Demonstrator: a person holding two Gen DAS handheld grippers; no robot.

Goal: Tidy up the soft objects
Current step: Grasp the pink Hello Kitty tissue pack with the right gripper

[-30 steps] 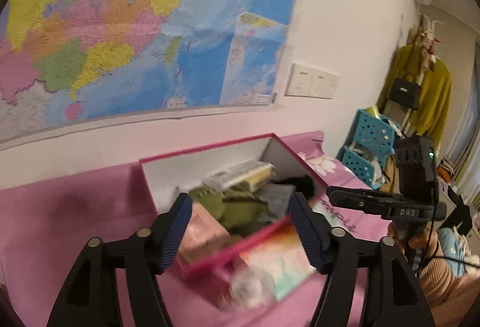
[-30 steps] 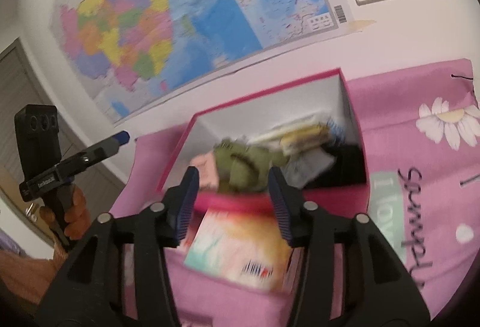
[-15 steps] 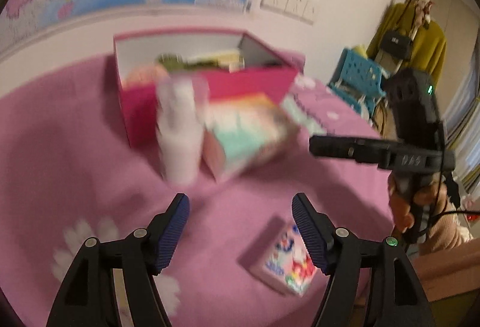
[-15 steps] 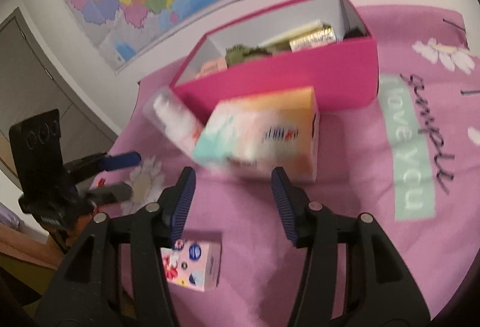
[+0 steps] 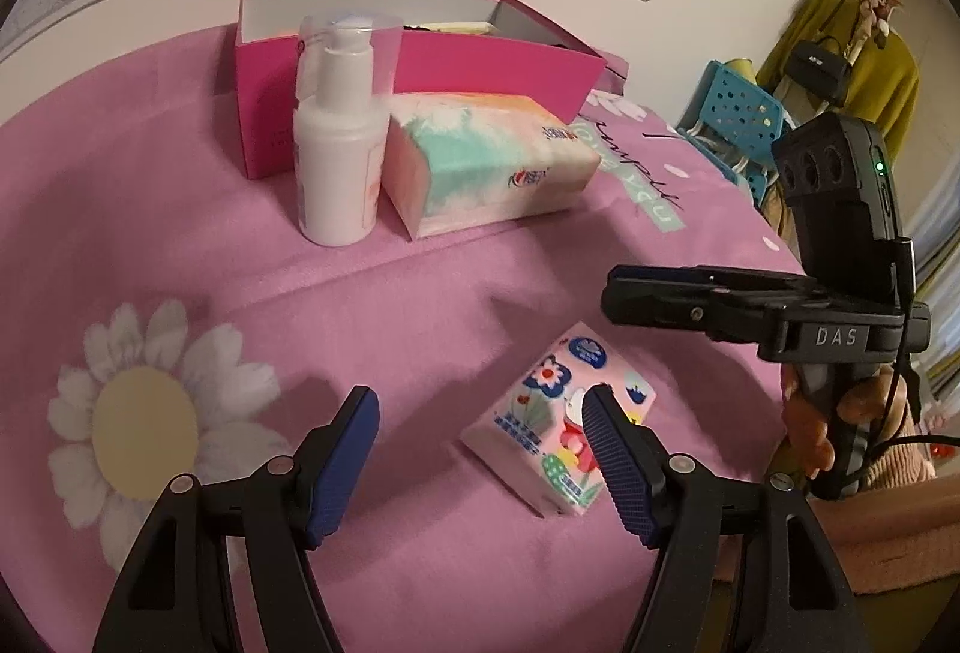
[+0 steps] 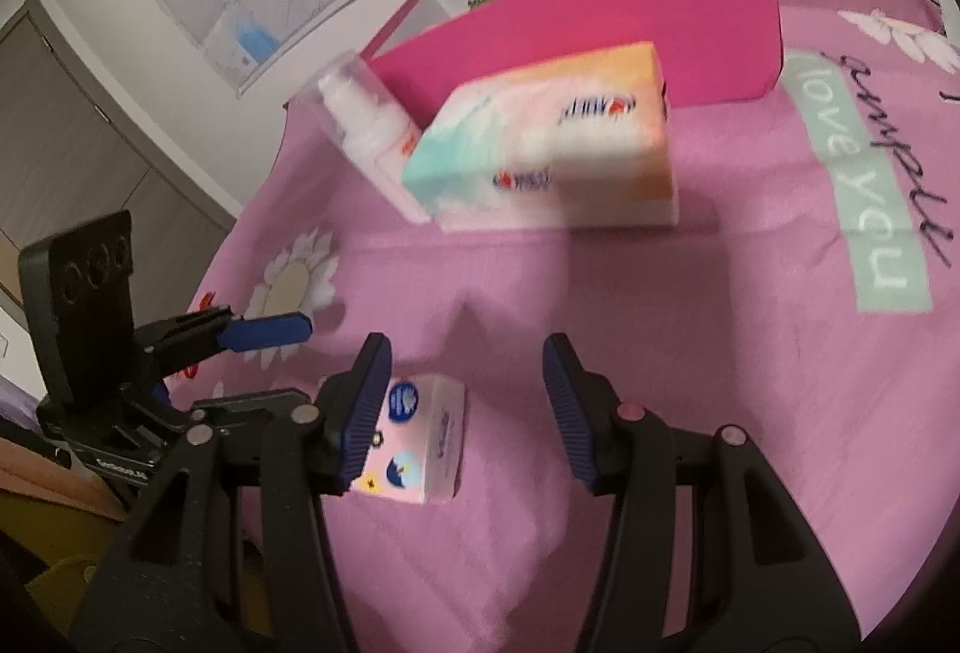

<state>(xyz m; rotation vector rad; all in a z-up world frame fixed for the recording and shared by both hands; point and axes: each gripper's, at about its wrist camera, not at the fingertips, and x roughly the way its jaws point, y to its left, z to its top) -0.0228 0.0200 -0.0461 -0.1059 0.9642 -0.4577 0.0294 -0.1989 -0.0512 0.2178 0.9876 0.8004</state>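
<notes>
Both tools gape, empty — small tissue pack between them; lotion bottle, tissue box beyond.

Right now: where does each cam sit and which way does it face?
Left wrist: on the left gripper, angled down at the pink cloth; own open fingers show, plus the right gripper and hand.
Right wrist: on the right gripper, angled down; own open fingers, left gripper at left.
Shared: small tissue pack, large tissue pack, lotion bottle, pink box.
</notes>
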